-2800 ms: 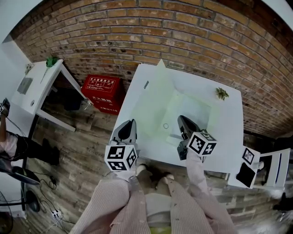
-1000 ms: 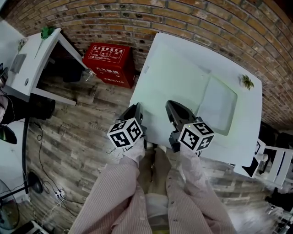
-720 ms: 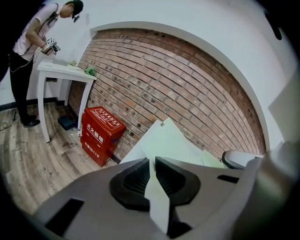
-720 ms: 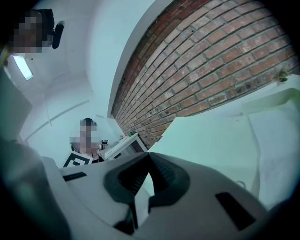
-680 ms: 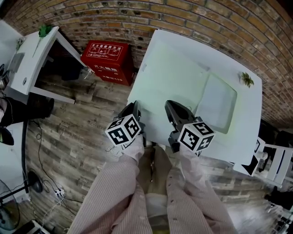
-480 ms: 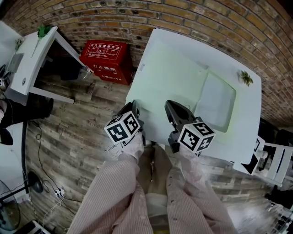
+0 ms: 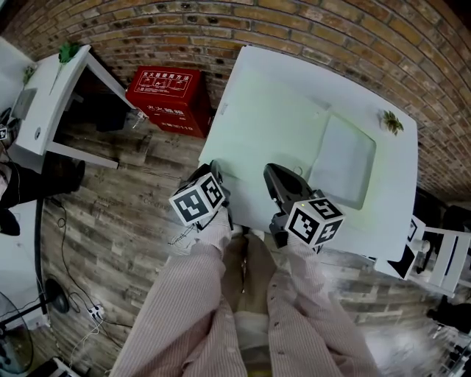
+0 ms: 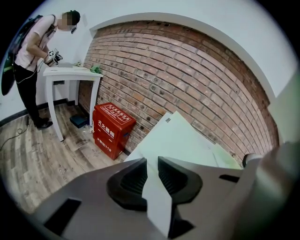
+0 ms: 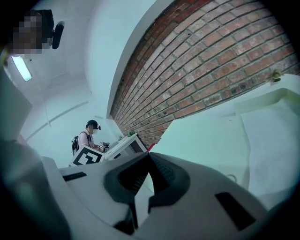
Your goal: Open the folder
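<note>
Left gripper (image 8: 152,161): its fingers stood a little apart, having just been opening. Nothing was clamped between them, and only a pale strip of surface showed through the gap.
Right gripper (image 9: 149,155): its fingertips were closed together, with nothing visible between them.
Folder (image 7: 280,125): it lay open and flat on the table. Its wide pale-green flap spread straight ahead of both pairs of fingers. Its other half lay ahead and to the right of the right fingers.
Table (image 7: 397,191): white. Its near left corner sat just under the left fingers, and the right fingers were over its near edge. Whether either pair touched it could not be told.
Spacing of the grippers: the two pairs of fingers were side by side and near each other, both pointing away from the person toward the wall.
Green sprig (image 7: 390,121): it sat on the table's far right corner, well beyond the right fingers and past the folder.
Red box (image 7: 165,90): it stood on the wooden floor against the brick wall (image 7: 294,22), ahead and to the left of the left fingers.
Side table (image 7: 48,103): white, far to the left of the left fingers.
Person (image 8: 33,56): stood at the side table, well apart from both grippers.
</note>
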Demonstrator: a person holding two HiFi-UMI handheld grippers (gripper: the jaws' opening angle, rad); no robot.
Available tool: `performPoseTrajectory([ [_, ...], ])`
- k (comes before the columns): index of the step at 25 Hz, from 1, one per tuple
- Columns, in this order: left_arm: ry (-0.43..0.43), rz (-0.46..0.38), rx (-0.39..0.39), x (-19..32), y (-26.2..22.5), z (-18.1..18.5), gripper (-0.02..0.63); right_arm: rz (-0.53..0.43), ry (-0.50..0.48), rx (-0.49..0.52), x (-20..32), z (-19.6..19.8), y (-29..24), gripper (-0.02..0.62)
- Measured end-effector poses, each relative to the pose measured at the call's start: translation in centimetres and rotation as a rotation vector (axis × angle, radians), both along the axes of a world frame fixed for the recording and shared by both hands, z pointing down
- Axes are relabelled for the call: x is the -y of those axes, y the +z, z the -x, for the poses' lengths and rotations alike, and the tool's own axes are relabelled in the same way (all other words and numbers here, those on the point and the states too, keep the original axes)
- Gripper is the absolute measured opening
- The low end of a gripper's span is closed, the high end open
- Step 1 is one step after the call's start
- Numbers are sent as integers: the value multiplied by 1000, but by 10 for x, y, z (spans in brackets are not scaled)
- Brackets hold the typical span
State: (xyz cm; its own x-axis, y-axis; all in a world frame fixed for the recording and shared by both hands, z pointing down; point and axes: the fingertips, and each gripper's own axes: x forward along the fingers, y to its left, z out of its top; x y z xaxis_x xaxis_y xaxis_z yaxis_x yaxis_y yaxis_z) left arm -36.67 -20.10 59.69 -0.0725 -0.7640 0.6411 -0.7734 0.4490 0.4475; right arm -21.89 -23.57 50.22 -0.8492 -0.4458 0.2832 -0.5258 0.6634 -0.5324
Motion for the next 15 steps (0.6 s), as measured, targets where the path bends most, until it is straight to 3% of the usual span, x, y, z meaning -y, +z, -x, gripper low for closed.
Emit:
performPoseTrajectory([
  [9, -19, 127, 63, -1, 12, 1, 83, 0, 16, 5, -2, -8, -2, 5],
  [15, -25, 167, 169, -2, 14, 1, 94, 6, 28, 10, -1, -13, -1, 5],
])
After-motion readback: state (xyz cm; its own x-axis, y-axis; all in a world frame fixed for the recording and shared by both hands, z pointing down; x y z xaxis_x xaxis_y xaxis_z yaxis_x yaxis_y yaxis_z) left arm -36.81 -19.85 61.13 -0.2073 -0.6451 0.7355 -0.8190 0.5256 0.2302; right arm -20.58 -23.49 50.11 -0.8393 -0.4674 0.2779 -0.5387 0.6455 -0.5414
